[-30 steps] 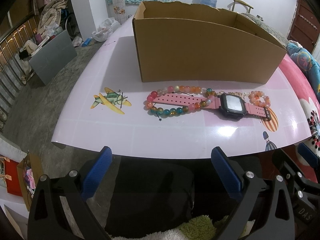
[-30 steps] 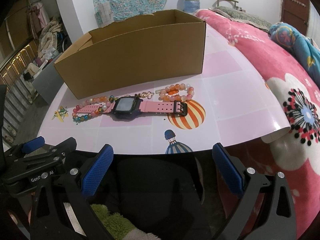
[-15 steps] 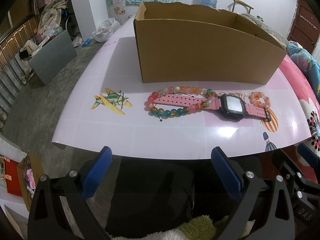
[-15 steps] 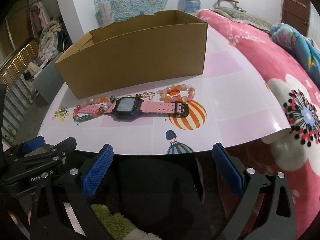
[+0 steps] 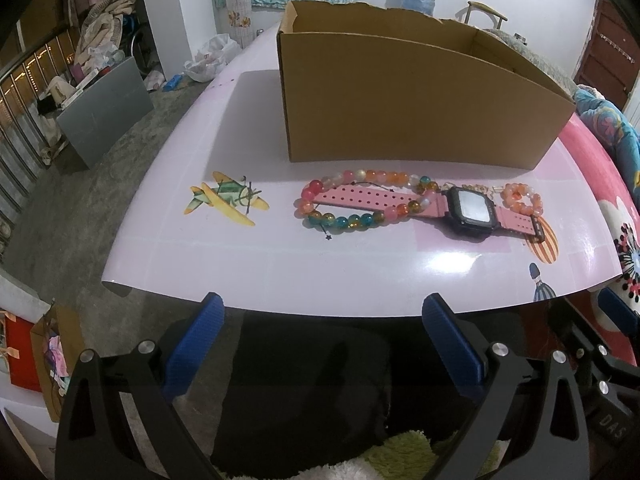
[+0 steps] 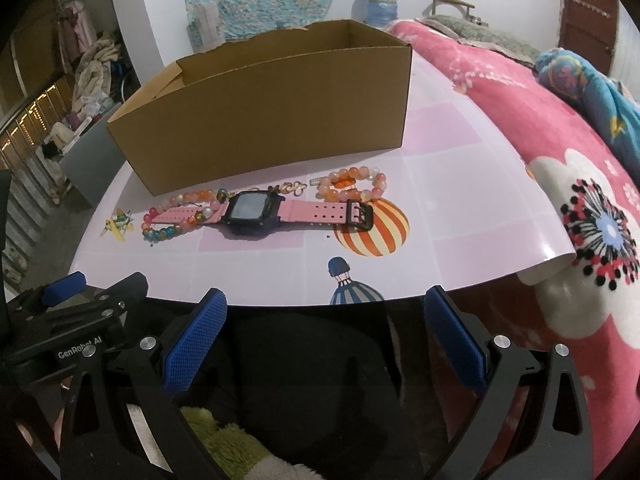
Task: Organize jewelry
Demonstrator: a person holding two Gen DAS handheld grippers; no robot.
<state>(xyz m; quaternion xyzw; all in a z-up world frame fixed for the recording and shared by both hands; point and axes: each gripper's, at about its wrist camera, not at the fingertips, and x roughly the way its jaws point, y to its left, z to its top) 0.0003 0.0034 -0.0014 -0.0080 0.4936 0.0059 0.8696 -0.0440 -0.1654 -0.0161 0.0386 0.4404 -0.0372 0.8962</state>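
Trouble could come from the long bead bracelet (image 5: 360, 200), because it lies looped around the pink strap of the watch (image 5: 468, 210). If one is lifted, the other may come along, slip off and roll over the near edge of the table (image 5: 320, 264). The beads are round and smooth, so they may also pop out of a weak squeeze. The small peach bracelet (image 6: 352, 184) touches the strap near the buckle and could get dragged too. All three lie in a row in front of the cardboard box (image 5: 400, 100), close to its front wall, and nothing is in the box that I can see. The left gripper (image 5: 320, 340) is wide apart, holds nothing and touches nothing. The right gripper (image 6: 326, 332) is wide apart too, with nothing in it. Both hang just off the near edge of the table
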